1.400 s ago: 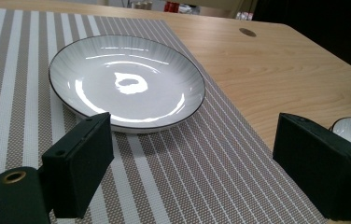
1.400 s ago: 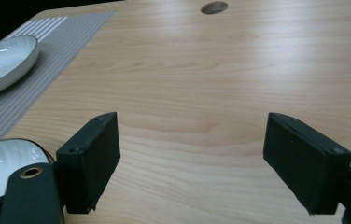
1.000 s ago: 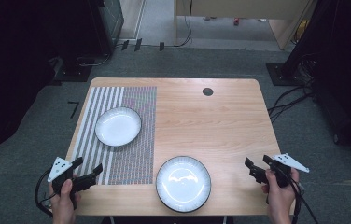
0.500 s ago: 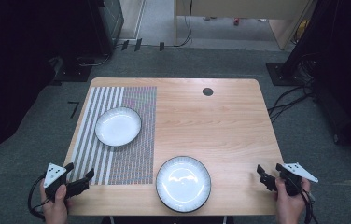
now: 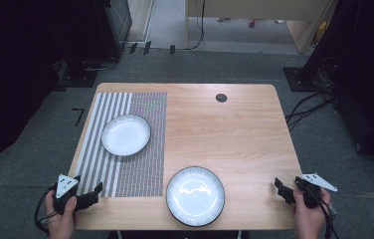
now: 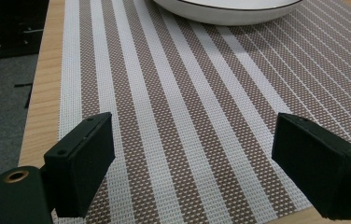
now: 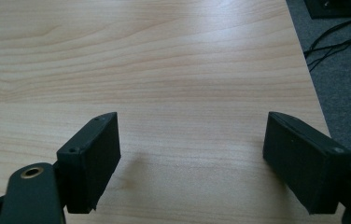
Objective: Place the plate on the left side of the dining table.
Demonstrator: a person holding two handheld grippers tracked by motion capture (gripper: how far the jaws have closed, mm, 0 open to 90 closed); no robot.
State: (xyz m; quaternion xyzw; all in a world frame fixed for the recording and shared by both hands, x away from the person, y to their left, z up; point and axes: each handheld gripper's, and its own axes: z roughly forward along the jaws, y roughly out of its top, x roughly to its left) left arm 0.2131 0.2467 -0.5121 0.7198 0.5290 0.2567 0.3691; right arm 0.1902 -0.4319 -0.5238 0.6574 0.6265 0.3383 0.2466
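Grey carpet and dark equipment ringed the wooden surface (image 5: 225,134), with cables trailing off at the right edge of the high view. On that surface a striped placemat (image 5: 140,159) carried a small white plate (image 5: 126,135), and a larger ribbed plate (image 5: 195,195) sat on bare wood near the front edge; its near rim ran close to the bottom of the frame. The left gripper (image 5: 89,195) hovered over the mat's front left corner, its jaws spread wide with nothing between them, well short of the small plate. The left gripper view (image 6: 211,158) showed the mat's weave in close detail, which the high view blurred into shimmer, but cut the small plate (image 6: 227,9) off at the top, leaving just its lower rim. The right gripper (image 5: 283,189) hung at the front right corner, jaws likewise apart and empty, to the right of the larger plate. The right gripper view (image 7: 197,154) showed bare wood grain and the surface's edge.
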